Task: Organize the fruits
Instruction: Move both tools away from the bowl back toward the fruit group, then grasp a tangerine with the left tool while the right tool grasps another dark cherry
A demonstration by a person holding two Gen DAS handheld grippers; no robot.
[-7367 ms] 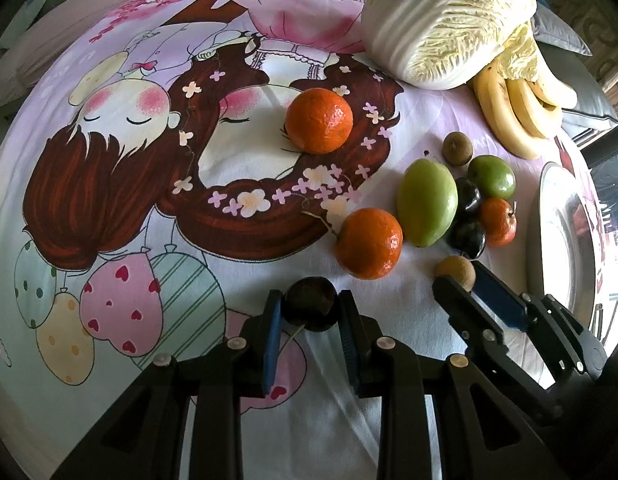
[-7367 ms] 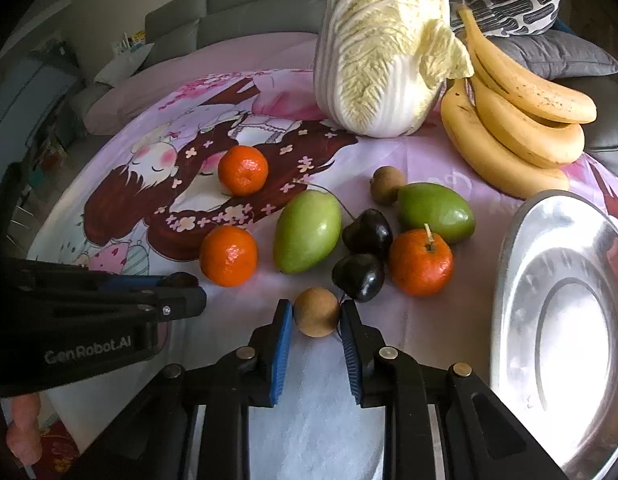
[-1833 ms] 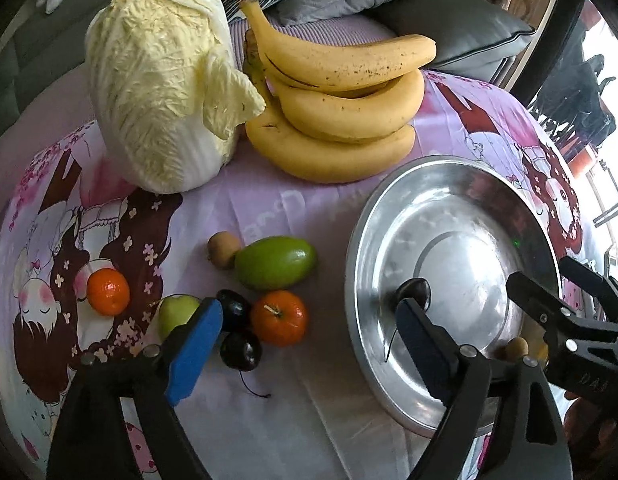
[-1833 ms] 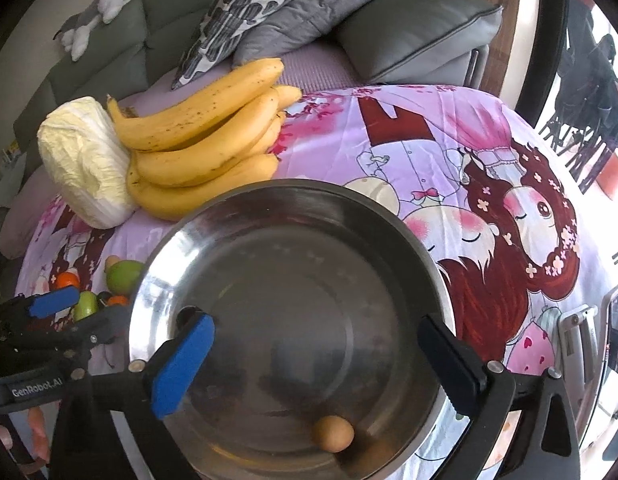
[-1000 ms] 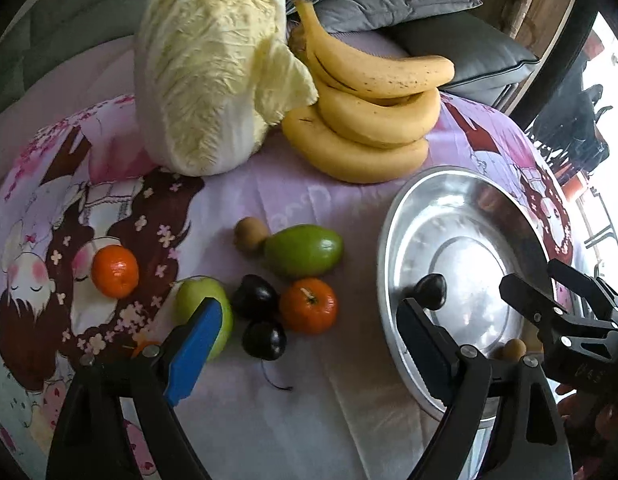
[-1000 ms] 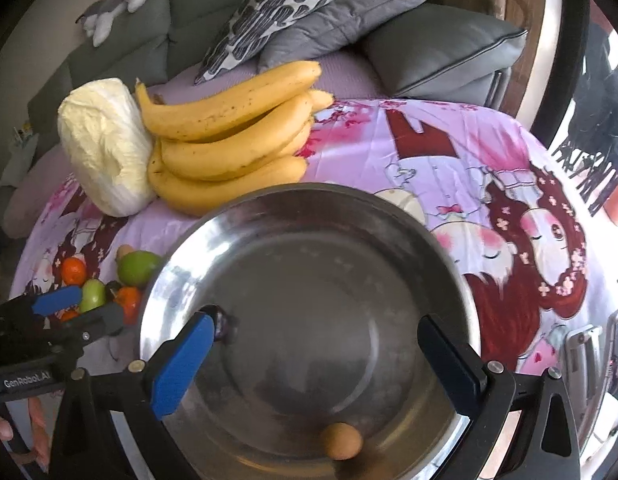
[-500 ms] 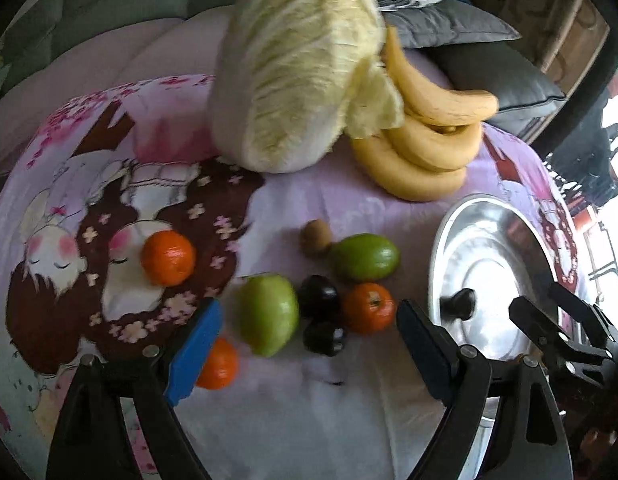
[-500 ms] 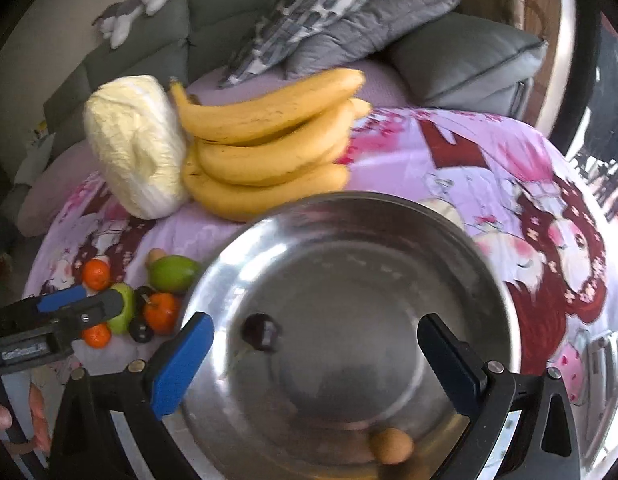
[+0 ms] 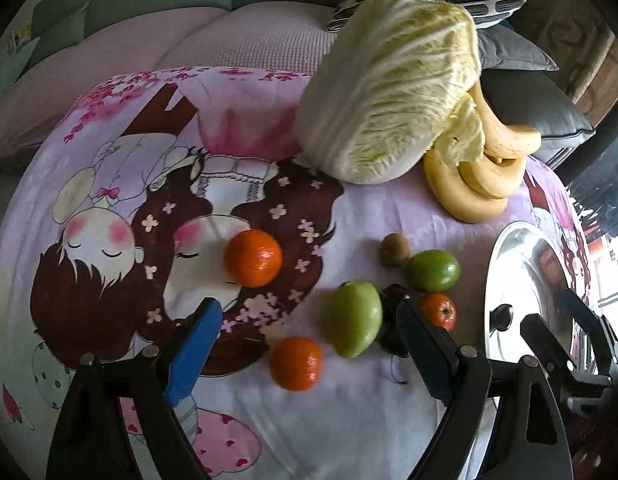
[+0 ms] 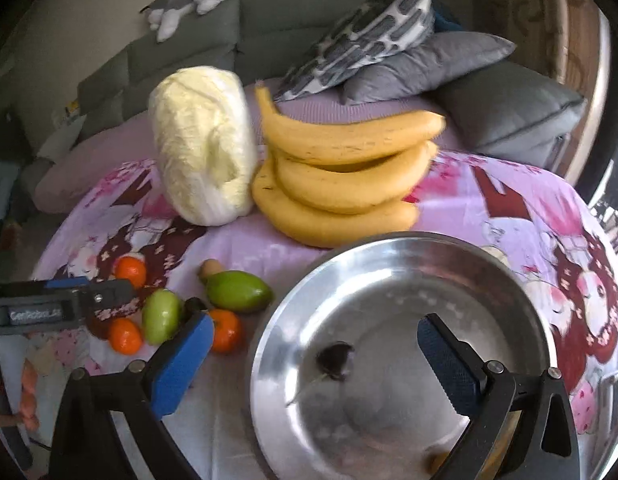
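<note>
Both grippers hang wide open and empty over a surface covered by a cartoon-print cloth. The left gripper (image 9: 305, 344) has swung away from the steel bowl (image 9: 517, 264), which now sits at its view's right edge, and frames an orange (image 9: 296, 363) and a green fruit (image 9: 355, 318). The right gripper (image 10: 313, 354) still straddles the bowl's rim, but 1 dark plum (image 10: 335, 360) has come nearer the bowl's middle. Bananas (image 10: 341, 176) and a cabbage (image 10: 203, 144) lie behind, unmoved.
</note>
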